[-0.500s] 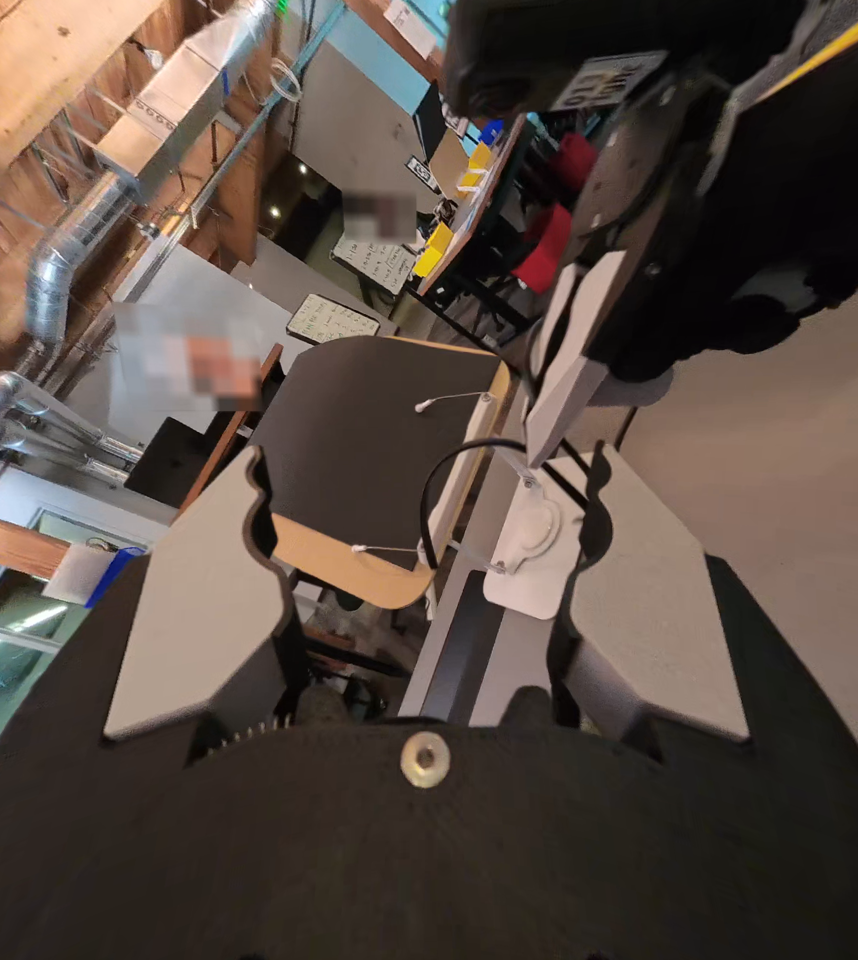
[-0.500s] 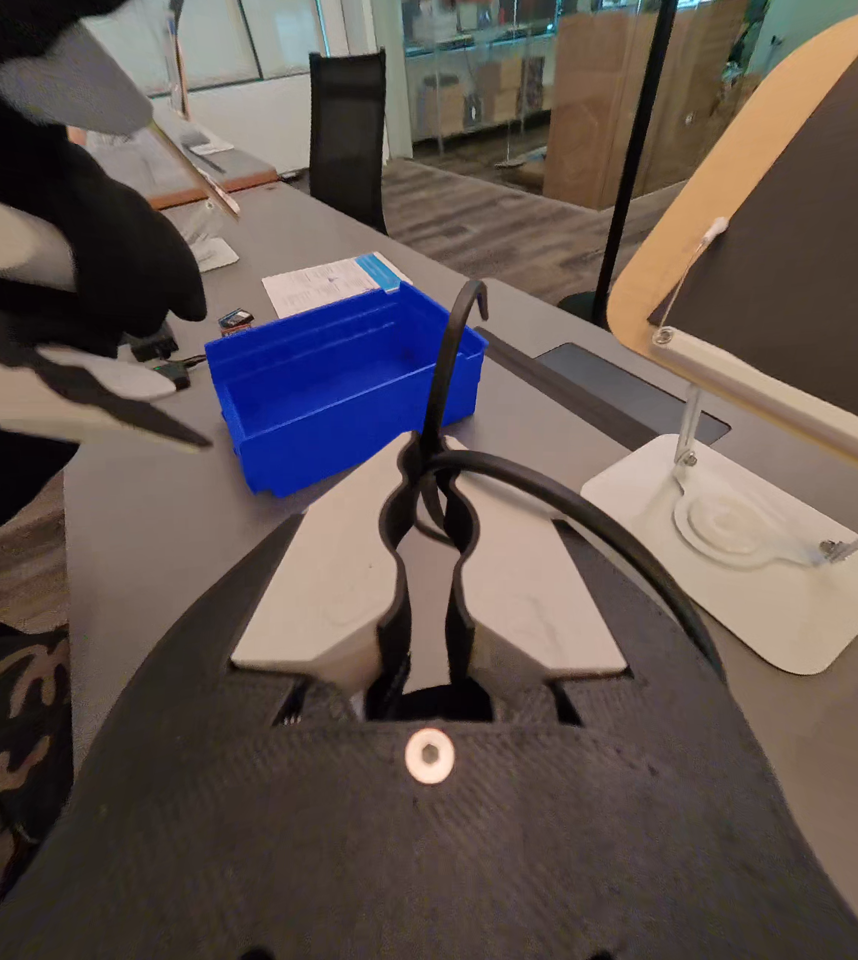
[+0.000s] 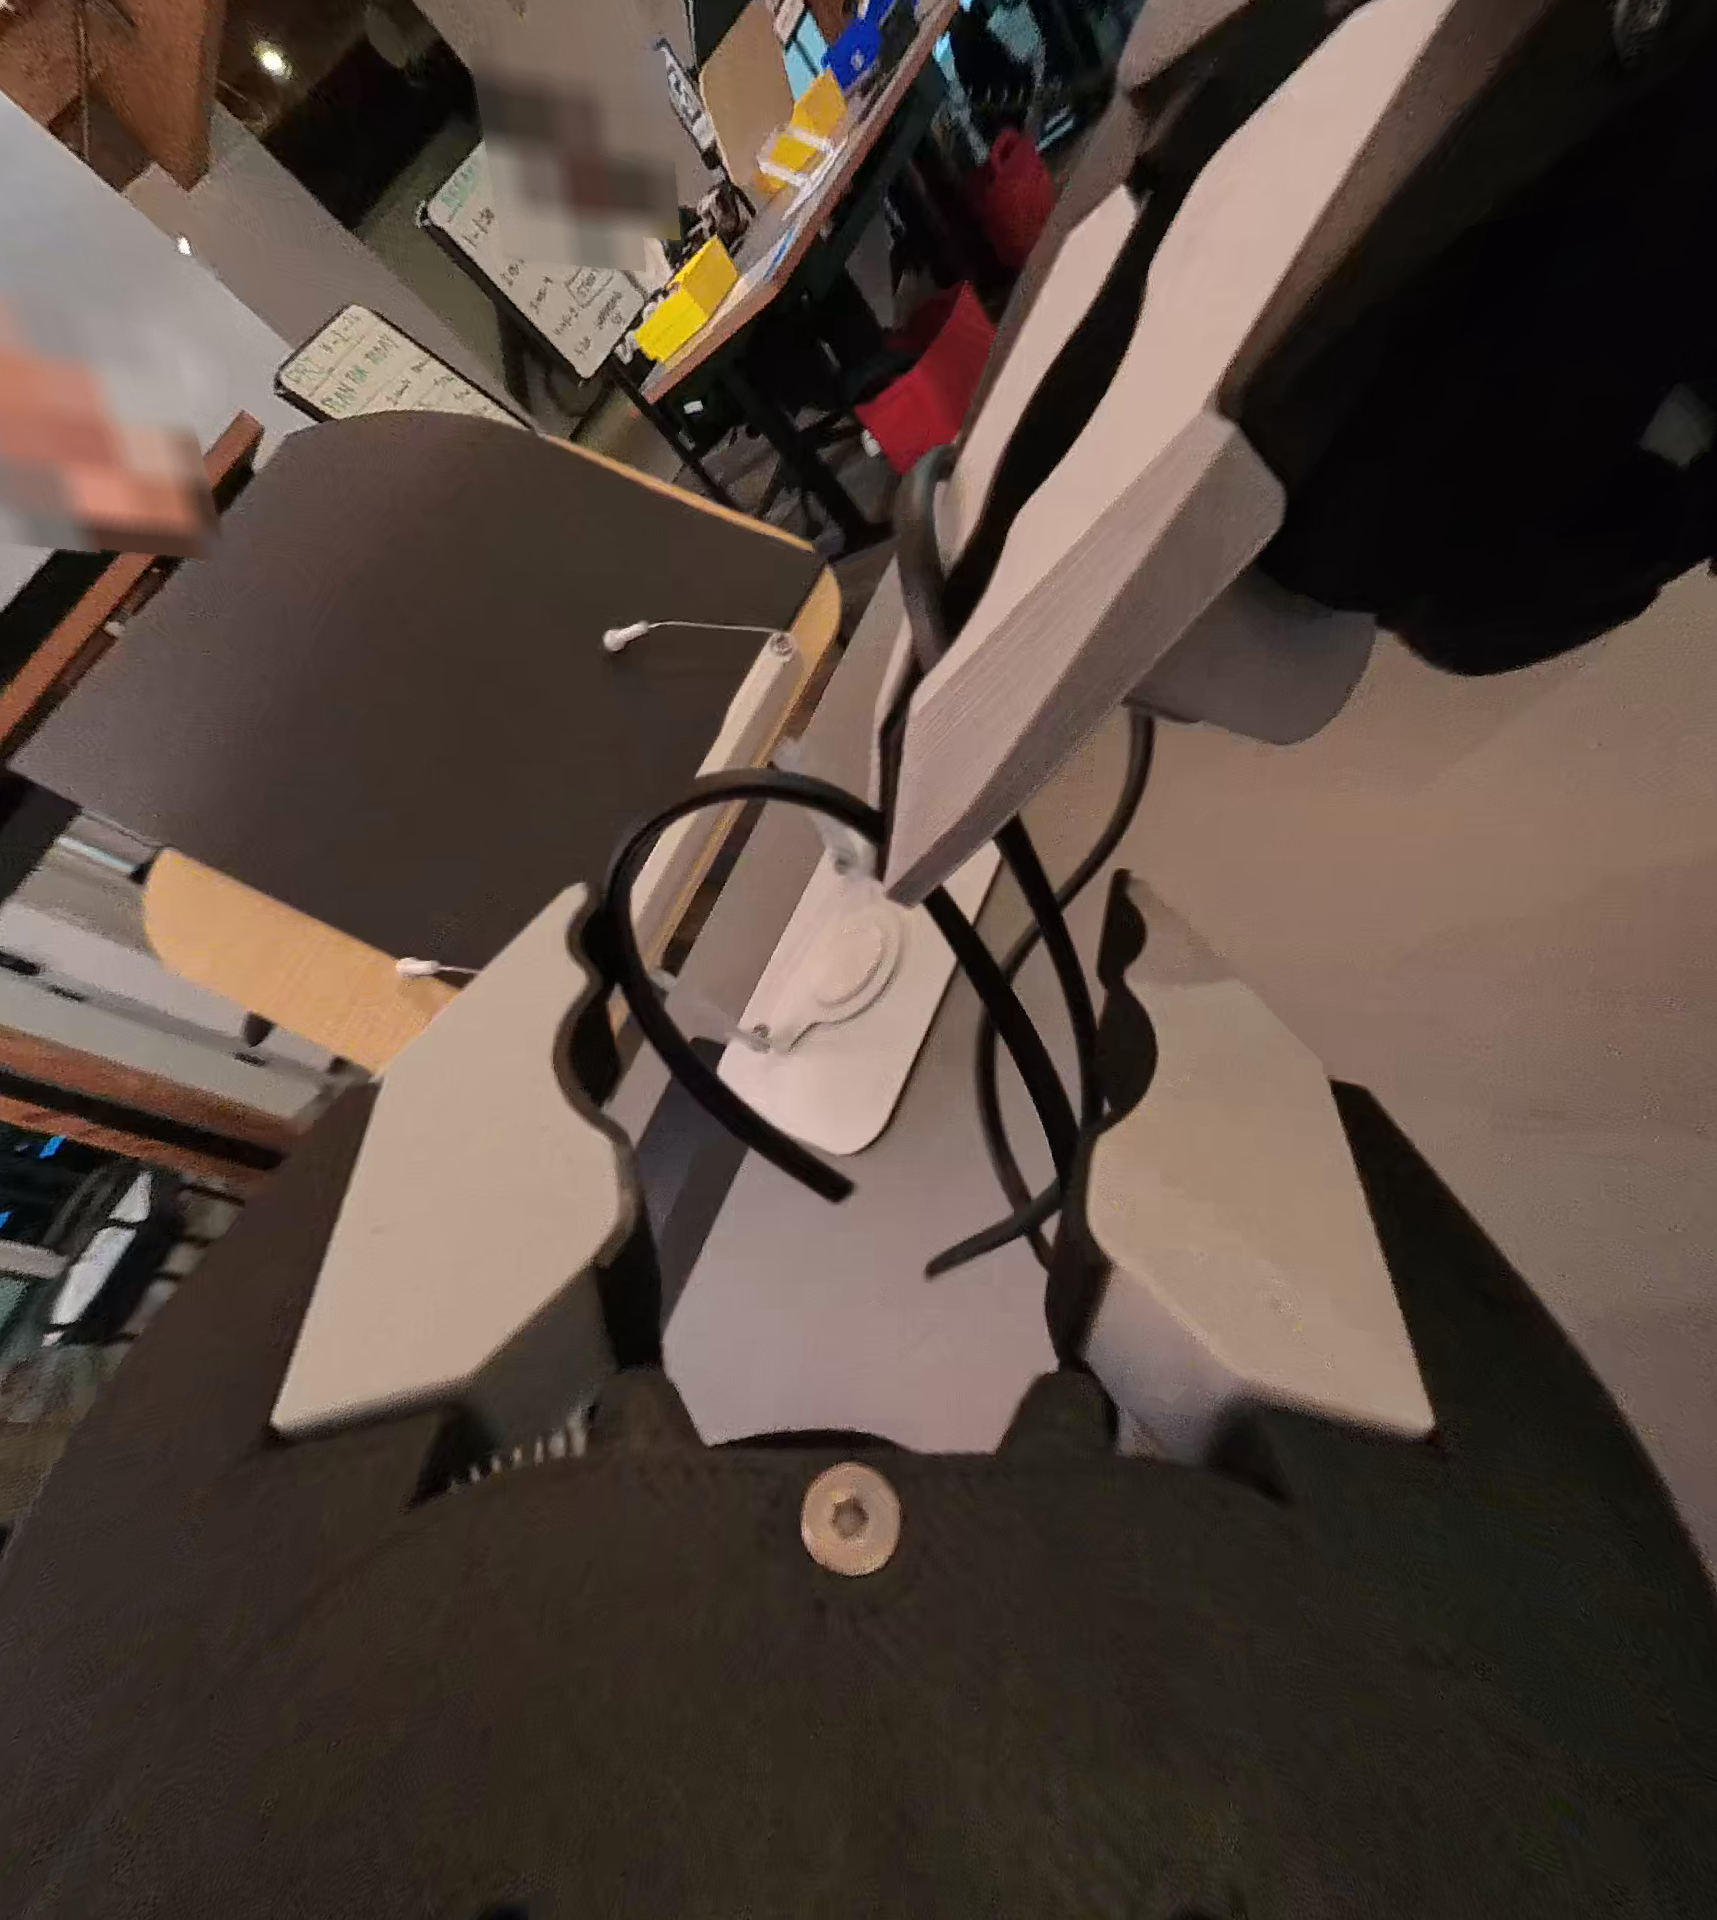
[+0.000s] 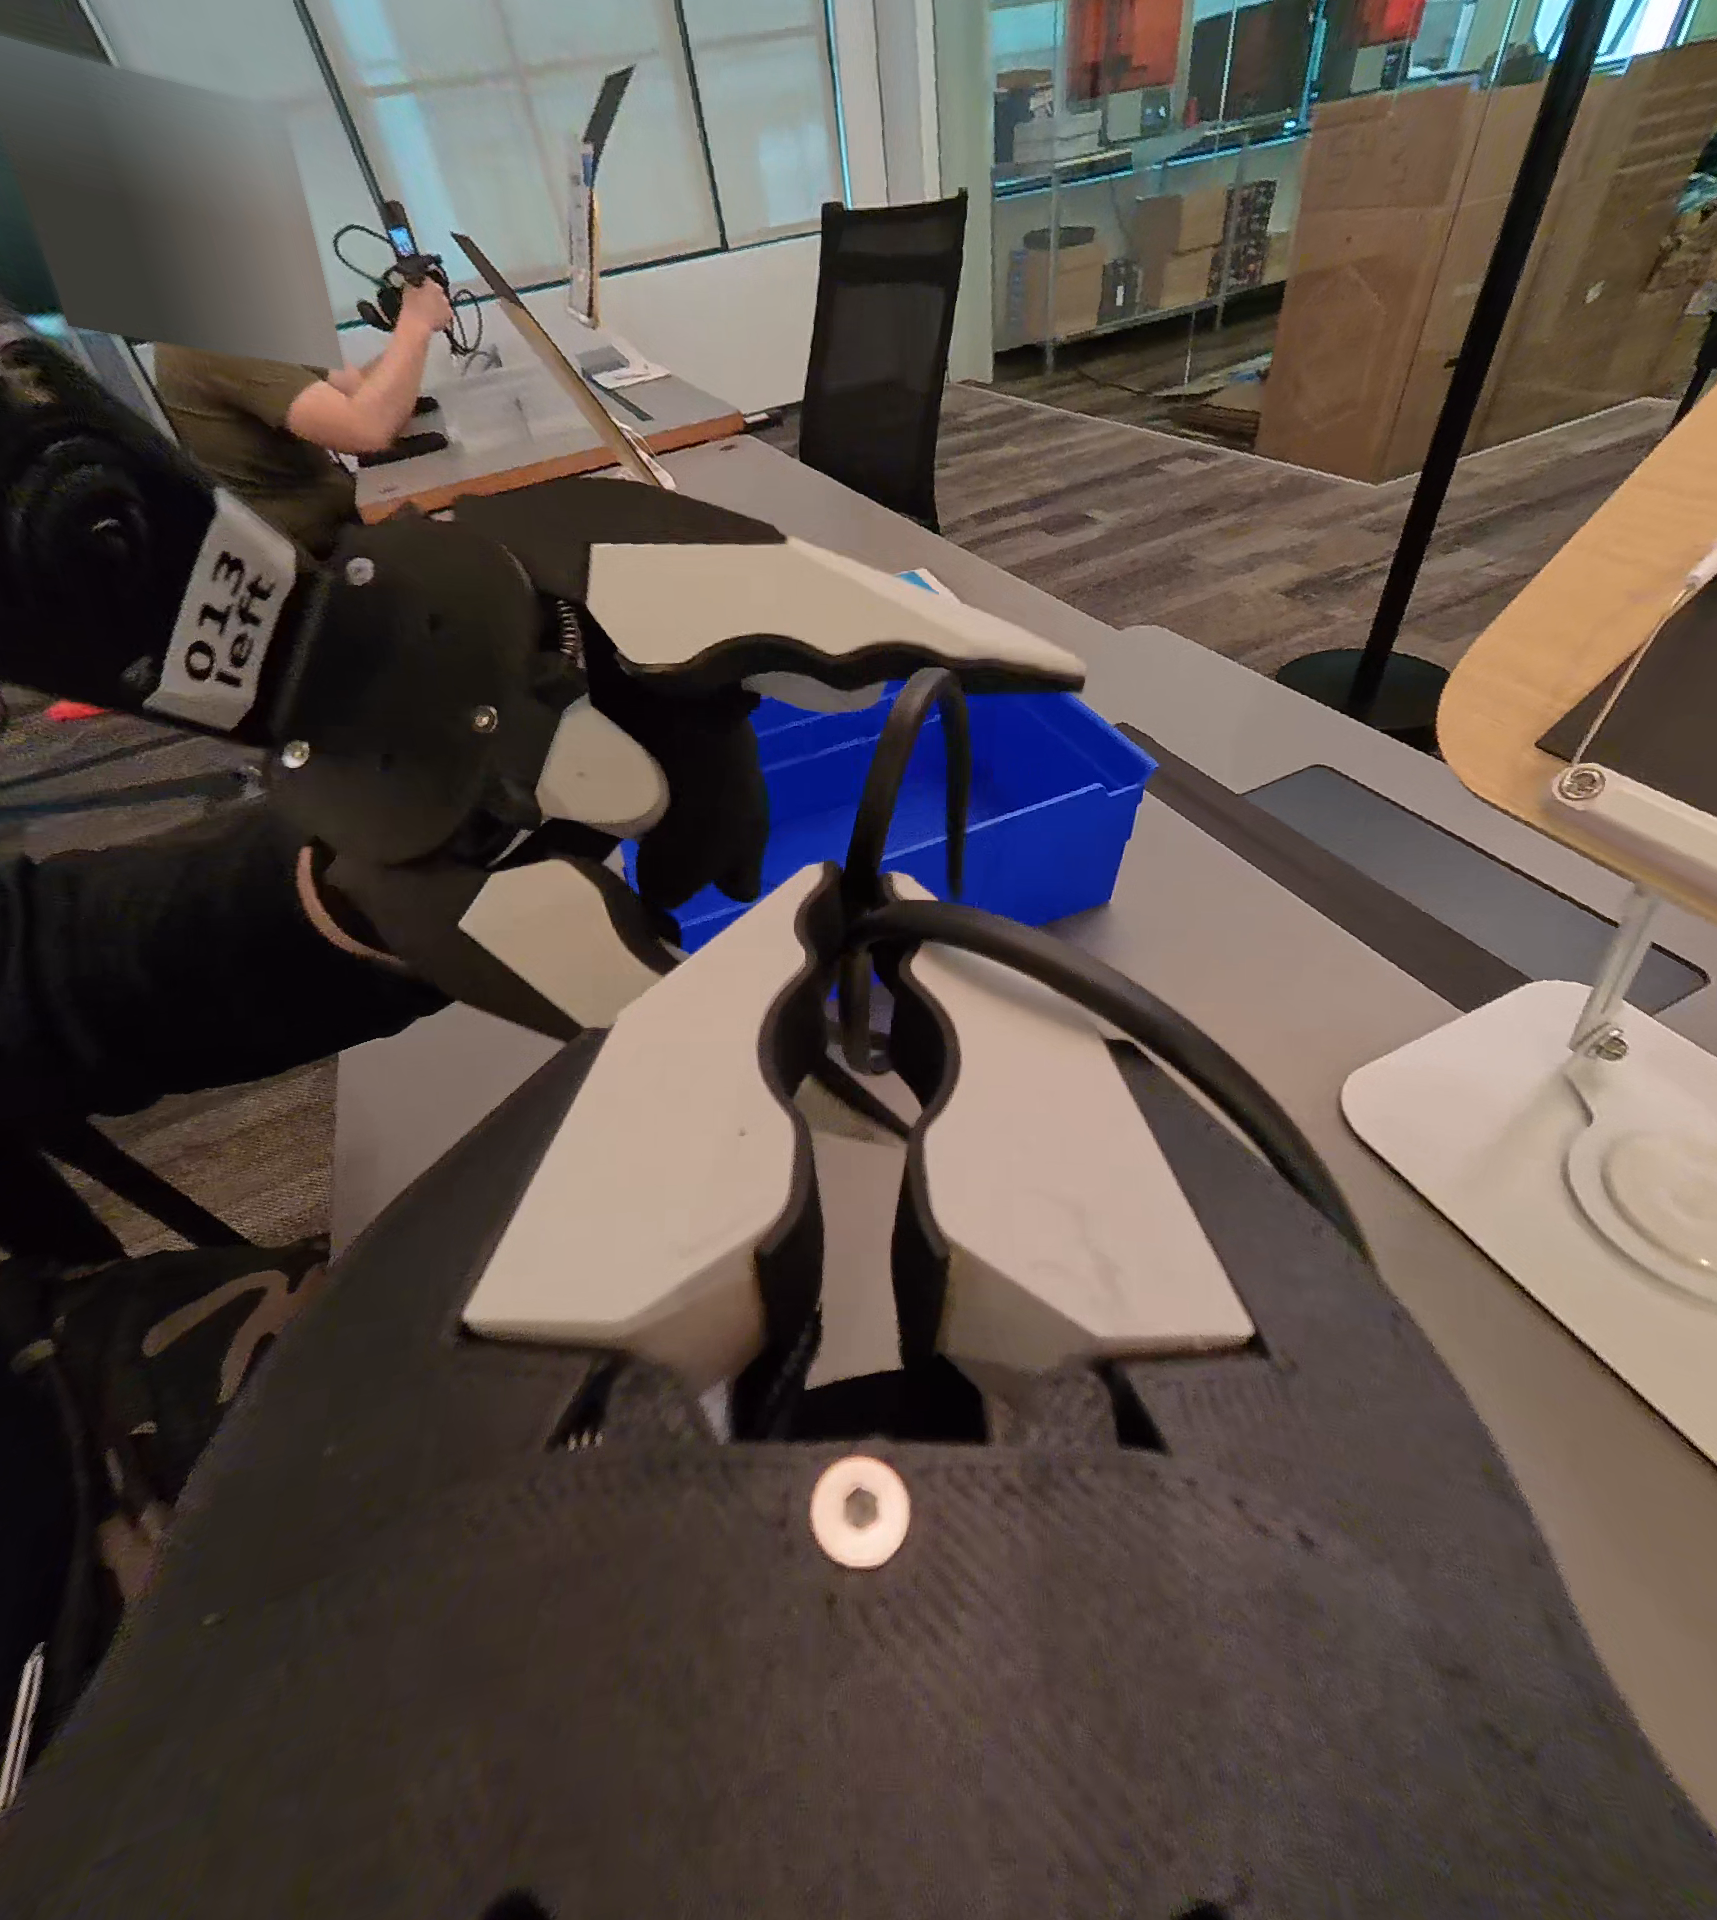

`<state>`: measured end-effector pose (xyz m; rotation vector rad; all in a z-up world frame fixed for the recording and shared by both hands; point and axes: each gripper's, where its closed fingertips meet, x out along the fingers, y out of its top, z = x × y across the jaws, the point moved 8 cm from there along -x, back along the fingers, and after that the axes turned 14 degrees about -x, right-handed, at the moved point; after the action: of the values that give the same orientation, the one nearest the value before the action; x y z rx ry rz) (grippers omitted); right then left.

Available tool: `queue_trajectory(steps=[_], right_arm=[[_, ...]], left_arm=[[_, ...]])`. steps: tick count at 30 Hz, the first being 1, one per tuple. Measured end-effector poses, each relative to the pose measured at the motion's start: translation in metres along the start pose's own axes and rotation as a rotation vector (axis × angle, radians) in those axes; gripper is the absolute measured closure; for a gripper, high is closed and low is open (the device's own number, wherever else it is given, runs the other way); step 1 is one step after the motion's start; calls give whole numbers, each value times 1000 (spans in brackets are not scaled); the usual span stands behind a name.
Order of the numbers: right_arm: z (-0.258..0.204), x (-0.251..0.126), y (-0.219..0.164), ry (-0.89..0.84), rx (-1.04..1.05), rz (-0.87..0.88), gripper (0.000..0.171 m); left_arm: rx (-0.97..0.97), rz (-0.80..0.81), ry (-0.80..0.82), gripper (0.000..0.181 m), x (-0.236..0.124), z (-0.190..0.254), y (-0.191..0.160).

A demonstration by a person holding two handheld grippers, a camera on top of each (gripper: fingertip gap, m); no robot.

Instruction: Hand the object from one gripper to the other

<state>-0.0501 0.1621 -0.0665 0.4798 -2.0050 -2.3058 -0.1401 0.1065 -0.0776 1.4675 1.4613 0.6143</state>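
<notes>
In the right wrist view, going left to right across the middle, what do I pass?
Left gripper, open → black cable loop standing up from the right gripper, in front of the blue bin → white stand base.

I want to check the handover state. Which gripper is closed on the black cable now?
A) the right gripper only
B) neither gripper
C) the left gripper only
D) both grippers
A: the right gripper pinches the black cable between closed fingers, while the left gripper is wide open around it.
</notes>
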Motion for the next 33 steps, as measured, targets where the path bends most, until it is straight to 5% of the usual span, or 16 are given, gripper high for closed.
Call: queue_trajectory(steps=[17,24,33], right_arm=[[5,-8,-2,52,61,14,169],[7,-7,-3,19,57,24,167],[1,-8,5,6,-28,-3,108]], left_arm=[[-5,12,-101,168,-3,2,-7],[-7,-21,-79,178,-2,2,-8],[-297,53,-201,177,-12,-25,-12]])
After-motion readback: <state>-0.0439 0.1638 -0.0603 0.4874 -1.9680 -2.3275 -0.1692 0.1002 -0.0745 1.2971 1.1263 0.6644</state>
